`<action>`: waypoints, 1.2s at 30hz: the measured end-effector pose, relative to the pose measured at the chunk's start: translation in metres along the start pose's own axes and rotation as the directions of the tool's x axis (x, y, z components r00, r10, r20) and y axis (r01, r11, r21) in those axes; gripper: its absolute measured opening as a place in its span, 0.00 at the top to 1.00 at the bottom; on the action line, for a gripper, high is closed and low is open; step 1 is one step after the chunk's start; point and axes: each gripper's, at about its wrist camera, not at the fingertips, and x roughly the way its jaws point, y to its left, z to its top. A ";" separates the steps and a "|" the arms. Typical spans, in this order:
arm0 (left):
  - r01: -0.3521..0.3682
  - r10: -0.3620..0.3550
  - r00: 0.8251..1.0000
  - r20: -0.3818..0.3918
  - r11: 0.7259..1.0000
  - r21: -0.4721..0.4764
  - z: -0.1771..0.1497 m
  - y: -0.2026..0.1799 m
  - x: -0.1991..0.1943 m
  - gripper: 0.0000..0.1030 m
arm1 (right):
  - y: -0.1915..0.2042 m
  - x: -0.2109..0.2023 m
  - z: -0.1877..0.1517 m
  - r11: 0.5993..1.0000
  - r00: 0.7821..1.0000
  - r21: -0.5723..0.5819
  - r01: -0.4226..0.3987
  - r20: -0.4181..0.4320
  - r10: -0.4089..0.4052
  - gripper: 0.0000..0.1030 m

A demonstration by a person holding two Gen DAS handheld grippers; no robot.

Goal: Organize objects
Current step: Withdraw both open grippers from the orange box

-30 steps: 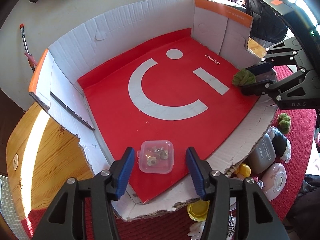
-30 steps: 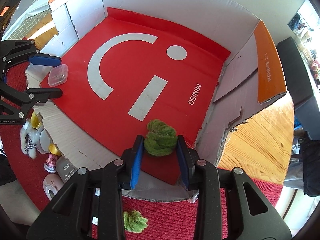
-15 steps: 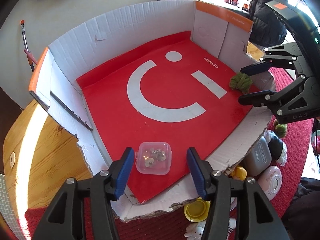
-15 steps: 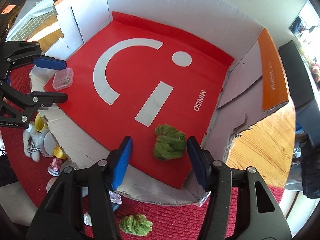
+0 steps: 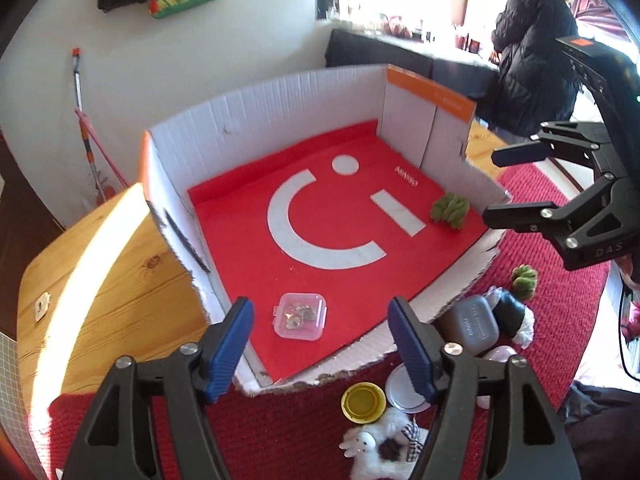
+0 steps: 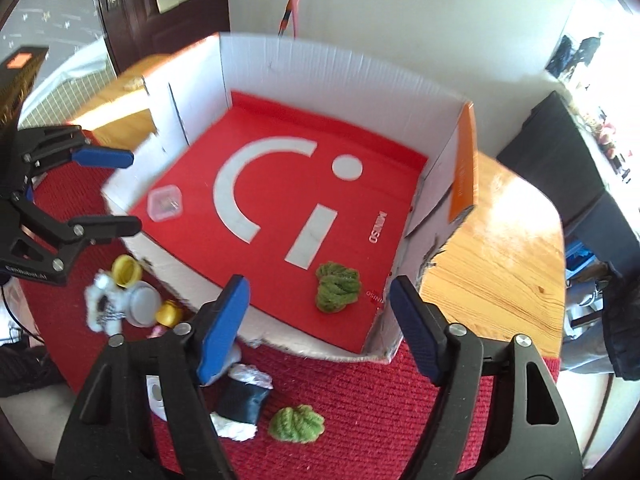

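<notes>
A white cardboard box (image 5: 260,108) (image 6: 328,68) lined with a red sheet holds two things. A small clear plastic case (image 5: 301,316) (image 6: 165,208) lies near its front left corner. A green knitted piece (image 5: 450,210) (image 6: 338,286) lies near its right corner. My left gripper (image 5: 322,344) (image 6: 106,190) hangs above the clear case, jaws opening, nothing between them. My right gripper (image 6: 318,320) (image 5: 506,184) hangs above the green piece, jaws opening, clear of it. A second green knitted piece (image 6: 296,424) (image 5: 524,282) lies on the red mat outside the box.
On the red mat (image 6: 360,392) in front of the box lie a yellow lid (image 5: 363,402), a grey case (image 5: 478,324), a white plush toy (image 5: 380,446) and a black-and-white pouch (image 6: 242,404). A wooden table (image 5: 100,288) carries the box. A person in a dark jacket (image 5: 532,52) stands behind.
The right gripper let go of the green knitted piece, which now lies in the box, and rose. Both grippers opened wider and lifted away from the box floor.
</notes>
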 end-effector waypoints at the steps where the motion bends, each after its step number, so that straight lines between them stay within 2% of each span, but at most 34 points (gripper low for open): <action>1: -0.006 0.007 1.000 0.020 1.000 -0.010 -0.002 -0.001 -0.004 0.28 | 0.021 0.019 0.015 1.000 1.000 0.006 -0.001 0.013 0.001 0.29; 2: -0.015 0.015 0.999 0.034 1.000 -0.017 -0.004 -0.001 -0.008 0.27 | 0.024 0.008 0.016 1.000 1.000 0.014 -0.001 0.028 0.001 0.29; 6: -0.039 0.044 0.995 0.088 0.998 -0.057 -0.014 -0.003 -0.022 0.22 | 0.036 0.022 0.021 0.998 0.995 0.068 -0.003 0.100 -0.004 0.25; 10: -0.062 0.077 0.987 0.141 0.992 -0.108 -0.023 -0.005 -0.040 0.18 | 0.038 -0.003 0.007 0.992 0.983 0.122 -0.013 0.184 -0.010 0.23; 14: -0.110 0.139 0.968 0.210 0.983 -0.145 -0.037 -0.008 -0.061 0.09 | 0.043 -0.026 -0.008 0.987 0.961 0.159 -0.005 0.272 -0.039 0.14; 18: -0.153 0.205 0.940 0.271 0.967 -0.203 -0.052 -0.012 -0.074 0.05 | 0.050 -0.042 -0.031 0.980 0.937 0.200 0.023 0.338 -0.091 0.07; 21: -0.170 0.245 0.924 0.294 0.951 -0.257 -0.068 -0.018 -0.080 0.01 | 0.058 -0.043 -0.044 0.977 0.926 0.205 0.053 0.356 -0.125 0.07; 24: -0.188 0.275 0.914 0.298 0.939 -0.288 -0.082 -0.025 -0.082 0.00 | 0.062 -0.038 -0.056 0.971 0.918 0.237 0.033 0.376 -0.123 0.07; 29: -0.201 0.301 0.910 0.285 0.921 -0.332 -0.106 -0.037 -0.075 0.00 | 0.063 -0.025 -0.078 0.954 0.912 0.300 -0.010 0.394 -0.114 0.07; 32: -0.194 0.290 0.921 0.261 0.920 -0.341 -0.119 -0.044 -0.066 0.00 | 0.069 -0.015 -0.089 0.947 0.907 0.322 -0.004 0.400 -0.132 0.07; 36: -0.196 0.282 0.934 0.221 0.919 -0.343 -0.131 -0.051 -0.051 0.00 | 0.075 -0.001 -0.098 0.945 0.912 0.326 0.029 0.378 -0.159 0.06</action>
